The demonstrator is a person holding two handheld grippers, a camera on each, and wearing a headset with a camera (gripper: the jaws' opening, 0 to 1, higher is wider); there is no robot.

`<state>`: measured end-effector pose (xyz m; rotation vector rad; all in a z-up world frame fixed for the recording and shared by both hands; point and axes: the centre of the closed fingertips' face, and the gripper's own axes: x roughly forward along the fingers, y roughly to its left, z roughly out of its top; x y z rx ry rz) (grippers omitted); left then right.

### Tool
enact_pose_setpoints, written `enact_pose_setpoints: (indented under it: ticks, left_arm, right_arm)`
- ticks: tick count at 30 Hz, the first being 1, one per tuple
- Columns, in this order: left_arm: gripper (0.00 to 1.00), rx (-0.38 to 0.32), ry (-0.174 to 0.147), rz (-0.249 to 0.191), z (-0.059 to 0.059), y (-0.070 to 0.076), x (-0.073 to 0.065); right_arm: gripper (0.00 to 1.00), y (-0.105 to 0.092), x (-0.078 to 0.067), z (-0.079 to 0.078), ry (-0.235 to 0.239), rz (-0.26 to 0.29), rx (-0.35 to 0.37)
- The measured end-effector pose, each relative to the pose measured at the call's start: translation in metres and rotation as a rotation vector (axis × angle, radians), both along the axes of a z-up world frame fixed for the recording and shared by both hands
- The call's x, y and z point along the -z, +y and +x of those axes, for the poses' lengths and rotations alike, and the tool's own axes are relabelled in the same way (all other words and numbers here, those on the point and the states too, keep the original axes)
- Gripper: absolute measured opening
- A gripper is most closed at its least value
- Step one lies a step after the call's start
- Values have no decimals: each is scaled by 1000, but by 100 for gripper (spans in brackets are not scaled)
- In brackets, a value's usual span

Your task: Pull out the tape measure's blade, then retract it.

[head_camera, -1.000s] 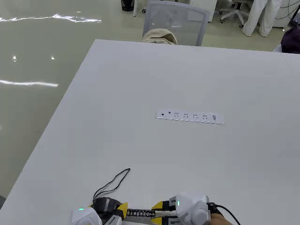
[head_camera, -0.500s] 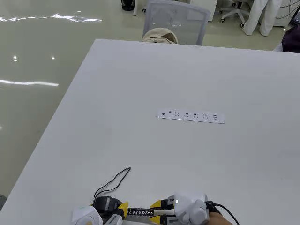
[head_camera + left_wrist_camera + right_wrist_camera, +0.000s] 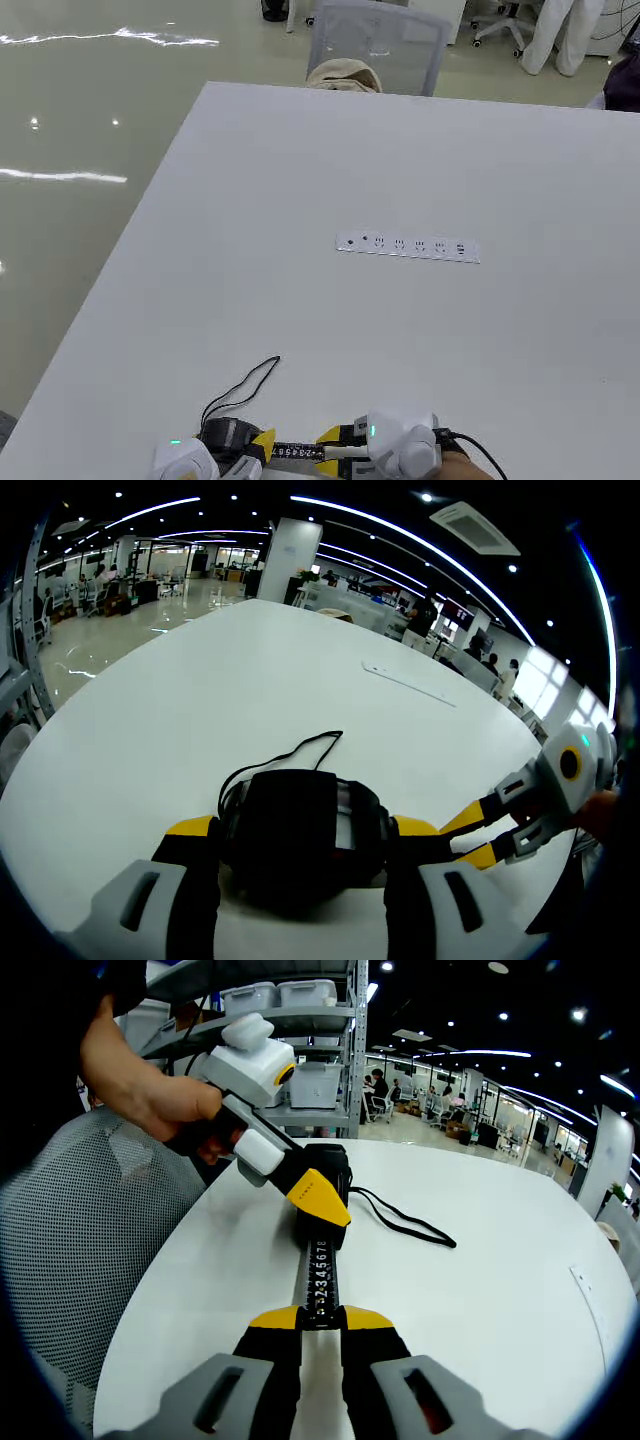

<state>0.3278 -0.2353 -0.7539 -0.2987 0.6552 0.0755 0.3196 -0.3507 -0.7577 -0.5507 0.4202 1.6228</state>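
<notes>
The left tool (image 3: 302, 832) is clamped on the tape measure's black case (image 3: 290, 815), 1 yellow-tipped jaw pressed against each side of it, and the case sits low over the desk (image 3: 300, 200) right at its near edge. Just to its side, the right tool (image 3: 320, 1318) has its 2 jaws pinched together on the far end of the blade (image 3: 320, 1265). A short length of that blade, black with pale numerals, runs straight from the case to those jaws, close above the desk top. In the right gripper view a hand (image 3: 160, 1100) grips the handle of the left tool. A thin black wrist loop (image 3: 240, 388) trails from the case and lies curled on the desk, pointing away from the person. Further out, well apart from the 2 tools and near the middle of the desk, a white power strip (image 3: 407, 246) lies flat. Beyond the far edge stands a grey mesh chair (image 3: 375, 45) with something beige on it, and a glossy pale floor (image 3: 90, 120) spreads off to the left.
</notes>
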Motion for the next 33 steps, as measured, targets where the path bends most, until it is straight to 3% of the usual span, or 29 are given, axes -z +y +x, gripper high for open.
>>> enact_pose_setpoints:
  ticks: [15, 33]
  left_arm:
    - [64, -1, -4, -9, 0, 1, -1]
    - [64, -6, -7, -26, 0, 3, 0]
  right_arm:
    - [13, 8, 4, -1, 2, -3, -2]
    - [13, 16, -1, -2, -8, 6, -7]
